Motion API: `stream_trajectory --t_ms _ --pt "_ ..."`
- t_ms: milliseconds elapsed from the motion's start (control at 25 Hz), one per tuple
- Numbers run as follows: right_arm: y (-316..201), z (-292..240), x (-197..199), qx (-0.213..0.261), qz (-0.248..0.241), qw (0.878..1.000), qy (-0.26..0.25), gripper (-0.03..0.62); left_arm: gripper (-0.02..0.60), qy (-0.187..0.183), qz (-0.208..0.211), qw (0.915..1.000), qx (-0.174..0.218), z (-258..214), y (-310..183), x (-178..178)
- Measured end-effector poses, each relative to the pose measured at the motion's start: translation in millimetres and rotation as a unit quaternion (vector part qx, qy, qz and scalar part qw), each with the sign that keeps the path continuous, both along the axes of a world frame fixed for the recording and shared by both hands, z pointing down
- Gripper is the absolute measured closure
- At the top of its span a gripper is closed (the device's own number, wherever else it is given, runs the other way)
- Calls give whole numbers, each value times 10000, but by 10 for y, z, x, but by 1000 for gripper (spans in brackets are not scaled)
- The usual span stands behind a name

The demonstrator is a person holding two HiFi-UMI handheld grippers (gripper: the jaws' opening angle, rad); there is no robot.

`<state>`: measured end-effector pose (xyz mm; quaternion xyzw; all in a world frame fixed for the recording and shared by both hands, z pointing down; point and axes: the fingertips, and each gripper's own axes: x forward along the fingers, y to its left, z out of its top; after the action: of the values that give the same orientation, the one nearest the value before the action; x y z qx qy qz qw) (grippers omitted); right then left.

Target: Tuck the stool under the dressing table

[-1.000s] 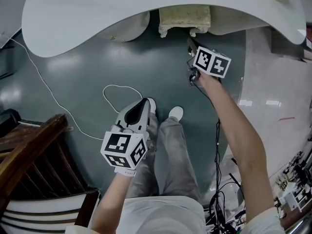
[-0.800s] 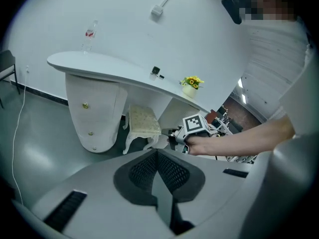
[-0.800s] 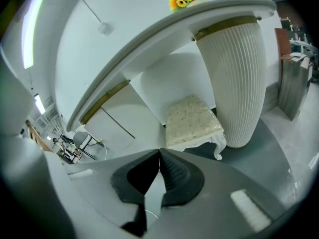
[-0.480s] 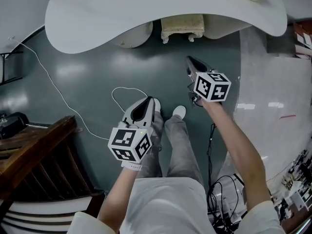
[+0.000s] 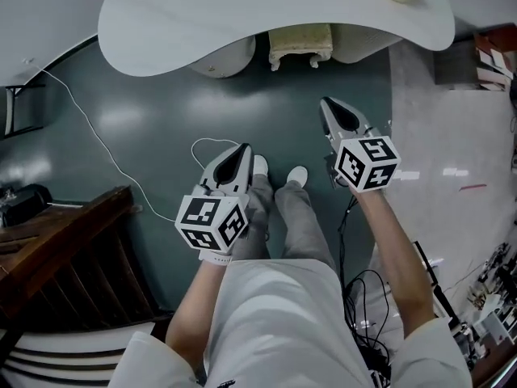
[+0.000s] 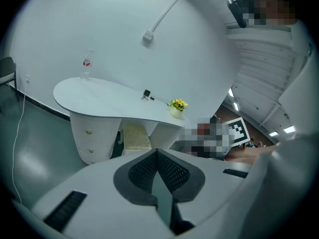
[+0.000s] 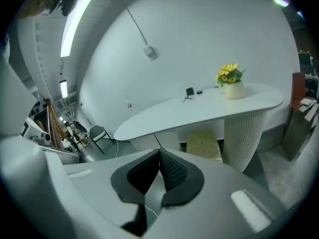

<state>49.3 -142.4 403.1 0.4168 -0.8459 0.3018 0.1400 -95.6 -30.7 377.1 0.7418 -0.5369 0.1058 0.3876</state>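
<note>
Nearest, the left gripper (image 5: 239, 153) and right gripper (image 5: 331, 110) are hovering beside the person's legs (image 5: 279, 217), both clenched shut and grasping nothing; farther off, the stool (image 5: 300, 39) is sitting under the dressing table (image 5: 242, 14). The tucking is looking finished; no further push seems needed.

White table (image 5: 242, 23), pale cream stool (image 5: 300, 39), dull teal-grey floor (image 5: 161, 111), yellow flowers (image 7: 229, 73) in a cream pot (image 7: 234, 90), white cable (image 5: 97, 140), grey trousers (image 5: 283, 225), dark brown wooden frame (image 5: 56, 237) — black-and-white square markers on the white left gripper (image 5: 241, 150) and right gripper (image 5: 326, 103).
</note>
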Motion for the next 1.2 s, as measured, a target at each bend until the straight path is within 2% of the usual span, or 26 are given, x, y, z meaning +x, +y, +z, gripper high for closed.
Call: stream_trajectory --t_ms 520,800,1200 --pt "566 -1333 74 1050 -526 9902 756 580 572 -124 -16 9976 682 -907 111 -247" --pt "750 -1858 64 1449 -382 9857 767 580 572 -287 87 9936 1085 -1371 176 -397" --pt "1043 -2297 95 1802 -13 9811 702 580 574 -423 243 9860 1594 -1862 288 -515"
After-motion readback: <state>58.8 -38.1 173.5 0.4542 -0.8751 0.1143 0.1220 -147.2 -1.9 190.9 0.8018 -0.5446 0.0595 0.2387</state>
